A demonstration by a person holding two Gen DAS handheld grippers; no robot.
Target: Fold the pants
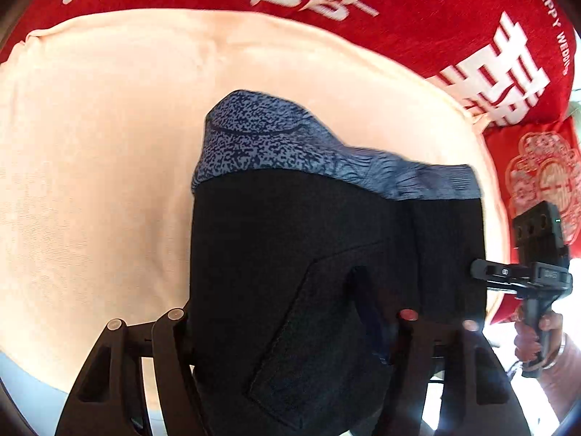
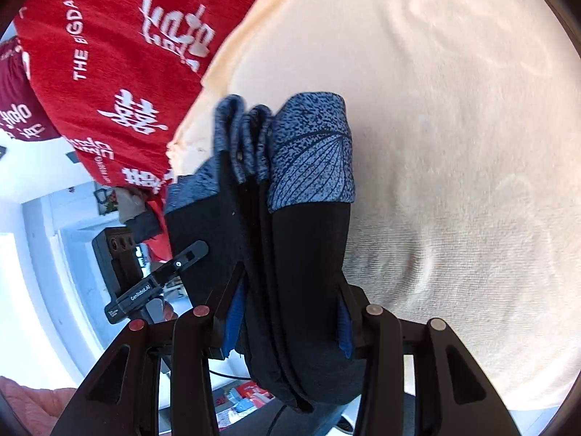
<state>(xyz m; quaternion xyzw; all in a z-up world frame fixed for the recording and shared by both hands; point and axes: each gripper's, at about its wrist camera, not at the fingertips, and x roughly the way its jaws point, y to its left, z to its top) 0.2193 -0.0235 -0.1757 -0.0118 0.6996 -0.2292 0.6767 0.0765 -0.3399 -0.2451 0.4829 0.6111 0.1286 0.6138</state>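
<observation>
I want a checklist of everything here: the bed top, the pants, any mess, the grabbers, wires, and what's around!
Surface: peach towel spread flat.
Job's things: dark pants, folded in layers, speckled blue cuffs at the far end.
Clutter: nothing seen on the towel.
Grippers: left gripper and right gripper both clamp the pants.
Cables: thin dark cable below the right gripper.
Surroundings: red blanket with white lettering; bright room beyond.
</observation>
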